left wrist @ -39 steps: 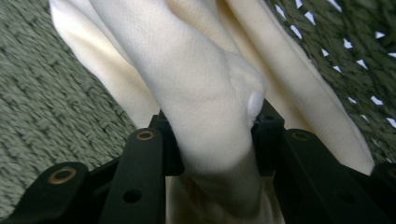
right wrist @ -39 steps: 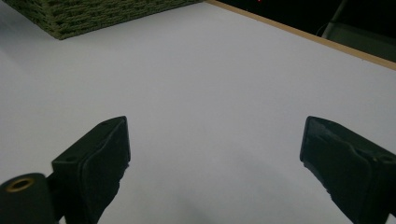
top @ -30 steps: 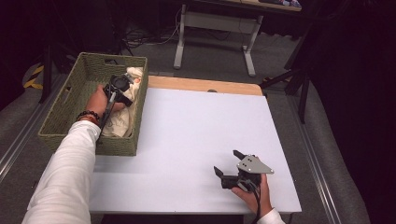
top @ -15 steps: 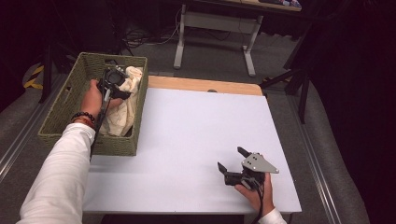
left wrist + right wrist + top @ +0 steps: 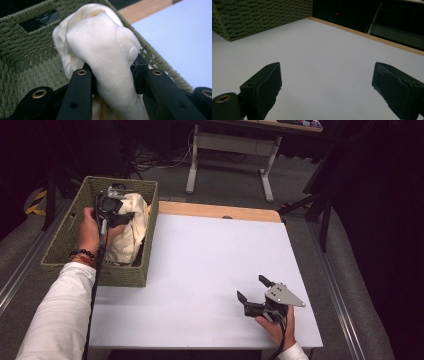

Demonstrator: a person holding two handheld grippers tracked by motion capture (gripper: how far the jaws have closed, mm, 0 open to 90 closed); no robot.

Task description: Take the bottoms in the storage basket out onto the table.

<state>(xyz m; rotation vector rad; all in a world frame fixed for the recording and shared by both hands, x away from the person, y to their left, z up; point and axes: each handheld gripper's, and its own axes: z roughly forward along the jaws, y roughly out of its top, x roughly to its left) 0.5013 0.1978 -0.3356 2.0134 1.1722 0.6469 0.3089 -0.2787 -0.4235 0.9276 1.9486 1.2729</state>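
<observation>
While a cream cloth (image 5: 105, 57) is clamped between the left gripper's (image 5: 111, 210) jaws, it is held above the green woven basket (image 5: 65, 240).
The right gripper (image 5: 256, 292) is held spread and empty over the white table (image 5: 210, 255), well apart from the basket.
</observation>
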